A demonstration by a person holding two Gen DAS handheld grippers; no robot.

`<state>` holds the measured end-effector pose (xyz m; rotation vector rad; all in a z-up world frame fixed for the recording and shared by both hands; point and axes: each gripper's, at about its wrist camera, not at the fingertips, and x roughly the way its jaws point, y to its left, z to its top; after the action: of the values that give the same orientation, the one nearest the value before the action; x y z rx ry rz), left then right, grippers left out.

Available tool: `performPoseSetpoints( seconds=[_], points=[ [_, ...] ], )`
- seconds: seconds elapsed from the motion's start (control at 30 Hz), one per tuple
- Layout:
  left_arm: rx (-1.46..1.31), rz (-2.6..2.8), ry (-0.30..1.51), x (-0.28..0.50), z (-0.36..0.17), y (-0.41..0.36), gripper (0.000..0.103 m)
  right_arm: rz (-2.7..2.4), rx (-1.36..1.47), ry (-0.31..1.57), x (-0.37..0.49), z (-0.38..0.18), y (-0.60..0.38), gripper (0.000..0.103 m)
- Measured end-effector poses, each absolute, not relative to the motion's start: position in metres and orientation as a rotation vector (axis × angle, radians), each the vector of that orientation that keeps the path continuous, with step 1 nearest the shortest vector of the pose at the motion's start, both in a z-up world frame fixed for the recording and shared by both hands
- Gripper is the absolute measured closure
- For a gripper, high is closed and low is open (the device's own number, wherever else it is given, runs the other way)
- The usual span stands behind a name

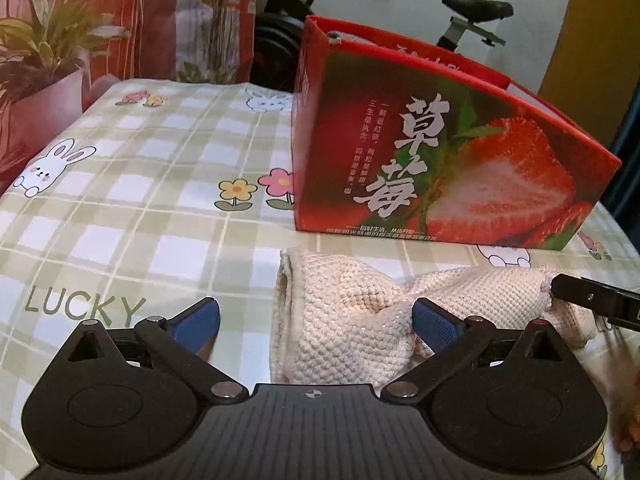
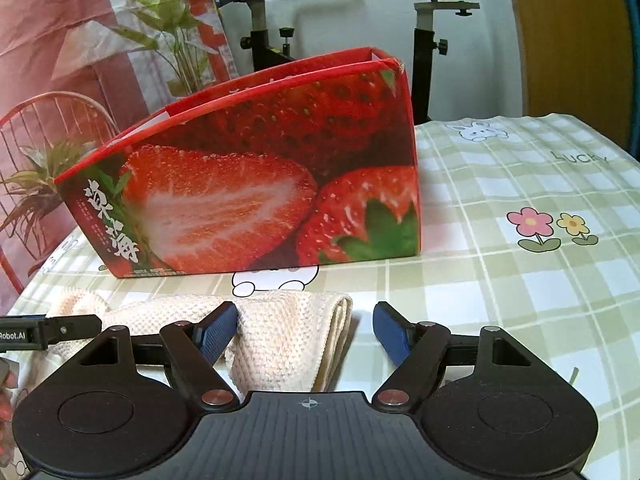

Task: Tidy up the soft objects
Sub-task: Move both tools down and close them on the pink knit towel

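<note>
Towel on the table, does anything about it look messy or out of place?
Slightly. The cream towel lies in front of the strawberry box, folded neatly at one end but bunched and rumpled in the middle. Both open grippers, left and right, straddle its ends.

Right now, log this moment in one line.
left tongs: open, astride towel | right tongs: open, astride towel | strawberry box: behind

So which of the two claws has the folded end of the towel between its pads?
The right claw: the cream towel's folded end lies between its blue pads. The left claw straddles the opposite end.
</note>
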<state>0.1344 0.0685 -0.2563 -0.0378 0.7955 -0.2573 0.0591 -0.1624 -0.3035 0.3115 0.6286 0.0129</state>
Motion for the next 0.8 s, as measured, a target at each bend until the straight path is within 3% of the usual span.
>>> performPoseSetpoints(
  seconds=[0.4,0.57,0.67,0.8],
  points=[
    [-0.027,-0.244,0.775,0.130,-0.261,0.065,0.000,0.016,0.303,0.621,0.057,-0.304,-0.161,0.032],
    [-0.027,-0.258,0.781,0.131,-0.259,0.066,0.000,0.038,0.301,0.622,0.057,-0.303,-0.159,0.045],
    [-0.014,-0.293,0.776,0.129,-0.257,0.062,0.010,0.046,0.291,0.627,0.058,-0.302,-0.156,0.051],
    [-0.003,-0.350,0.760,0.123,-0.251,0.056,0.040,0.064,0.278,0.633,0.057,-0.299,-0.153,0.061]
  ],
)
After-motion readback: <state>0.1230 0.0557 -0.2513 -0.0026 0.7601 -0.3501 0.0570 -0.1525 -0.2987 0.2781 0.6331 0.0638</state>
